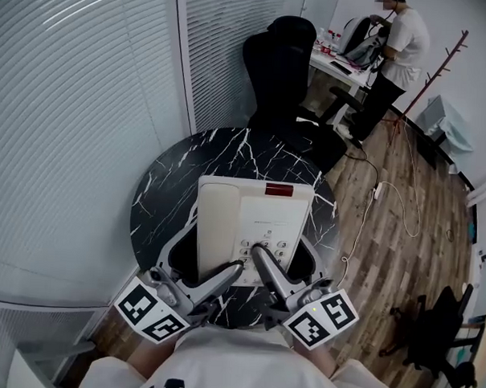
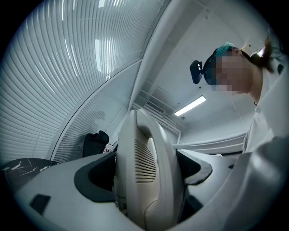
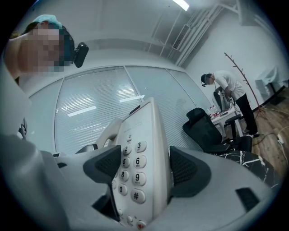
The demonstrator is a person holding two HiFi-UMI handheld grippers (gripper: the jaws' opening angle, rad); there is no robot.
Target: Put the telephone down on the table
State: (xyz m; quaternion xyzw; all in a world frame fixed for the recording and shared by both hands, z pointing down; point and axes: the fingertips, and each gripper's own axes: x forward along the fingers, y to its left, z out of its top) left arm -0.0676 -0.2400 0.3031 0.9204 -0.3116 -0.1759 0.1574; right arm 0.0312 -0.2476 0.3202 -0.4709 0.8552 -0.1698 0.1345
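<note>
Telephone [image 1: 254,218] over table [image 1: 169,182]; chair [image 1: 282,66] behind table.

A black high-backed office chair [image 1: 284,70] stands at the far side, beside white slatted blinds [image 1: 78,101] that fill the left wall. Farther right, a person in a white shirt and dark trousers [image 1: 398,59] stands at a white desk [image 1: 339,66] that carries items too small to tell. Just right of the person is a reddish, branch-shaped coat stand [image 1: 438,65]. A wooden plank floor [image 1: 384,268] runs along the right, with a white power strip [image 1: 378,190] and a looping cable lying on it. A second black chair [image 1: 434,334] sits at the near right. A strip light [image 2: 190,105] glows on the ceiling.
</note>
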